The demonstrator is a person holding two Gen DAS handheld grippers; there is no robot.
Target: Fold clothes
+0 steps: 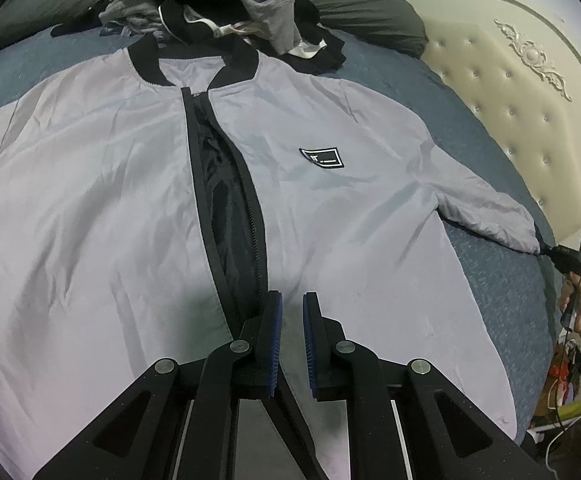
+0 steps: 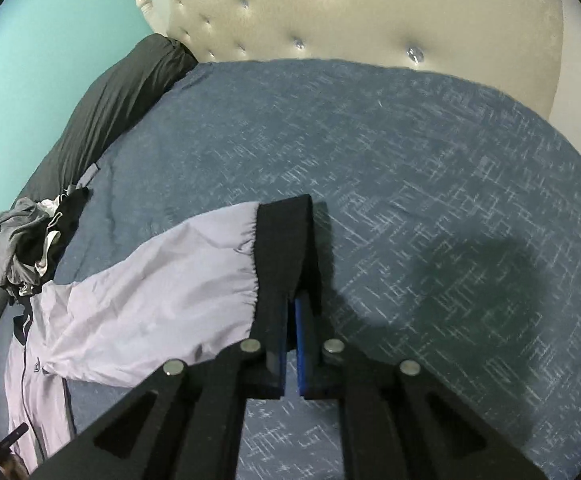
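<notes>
A light grey jacket point(image 1: 110, 200) with a black collar, an unzipped black zipper and a black chest patch point(image 1: 322, 159) lies front up, spread over the blue bedspread point(image 1: 490, 280). My left gripper point(image 1: 292, 300) hovers over its lower front beside the zipper, its blue pads a narrow gap apart with flat fabric showing beneath. In the right wrist view, my right gripper point(image 2: 290, 304) is shut on the black sleeve cuff point(image 2: 286, 236), and the grey sleeve point(image 2: 150, 292) stretches out to the left. The left wrist view shows that gripper point(image 1: 570, 258) at the far right, in a hand.
A heap of grey and black clothes point(image 1: 226, 4) lies beyond the collar. Behind it runs a dark pillow point(image 1: 370, 12). The cream tufted headboard point(image 2: 370, 8) bounds the bed on the sleeve's side. Blue bedspread point(image 2: 410, 160) lies bare beyond the cuff.
</notes>
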